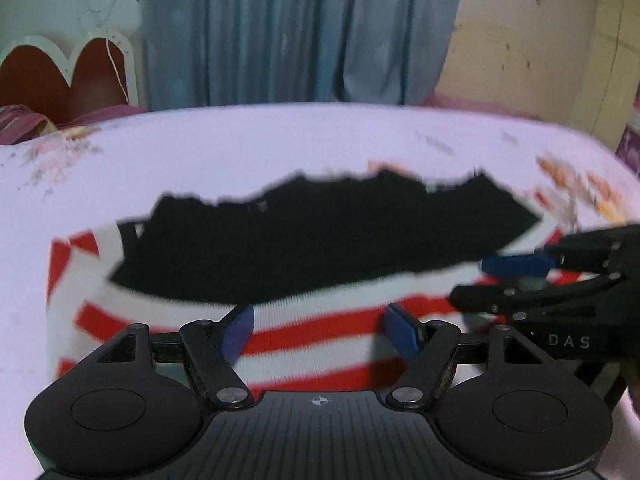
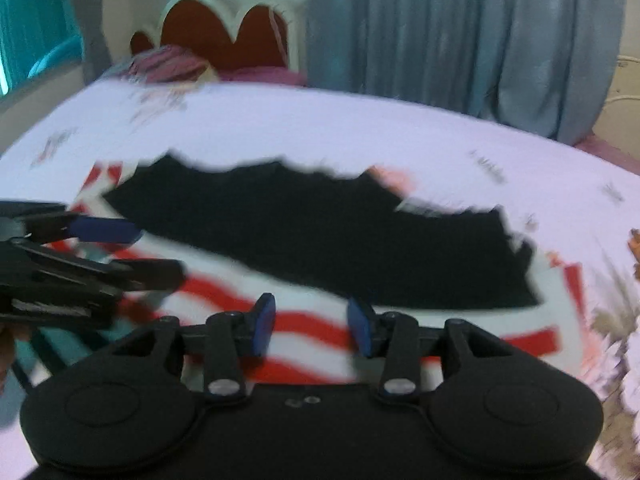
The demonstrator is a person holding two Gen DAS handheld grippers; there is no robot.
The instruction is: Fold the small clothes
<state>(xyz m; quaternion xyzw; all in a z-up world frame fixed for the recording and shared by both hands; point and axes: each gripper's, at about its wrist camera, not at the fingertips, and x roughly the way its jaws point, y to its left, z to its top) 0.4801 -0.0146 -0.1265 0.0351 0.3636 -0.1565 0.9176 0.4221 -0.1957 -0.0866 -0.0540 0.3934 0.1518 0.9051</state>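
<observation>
Through my left wrist camera I see my left gripper point(image 1: 320, 332) low in the centre of the frame, its blue pads point(image 1: 240, 330) standing well apart with nothing between them, hanging above the near striped part of the garment. The task's thing, a small piece of clothing point(image 1: 304, 320) with red and white stripes and a wide black panel point(image 1: 320, 236) lying across its far part, is spread over the middle of the frame on the pale lilac bedsheet point(image 1: 240, 148). At the right edge of that view my right gripper point(image 1: 508, 276) reaches in sideways over the cloth's right end; its blue pad shows, but the blur keeps me from judging its grip there. Through the right wrist camera, the right gripper point(image 2: 312, 326) sits low in the centre, jaws partly apart, the gap between the pads showing only the striped fabric below; I see no cloth pinched. In this view the garment fills the middle band, the black panel running from upper left to the right, and my left gripper comes in from the left edge over the stripes. Behind, a red scalloped headboard point(image 2: 224, 36) stands at the upper left and blue-grey curtains point(image 2: 460, 32) hang at the upper right. Both views are smeared.
</observation>
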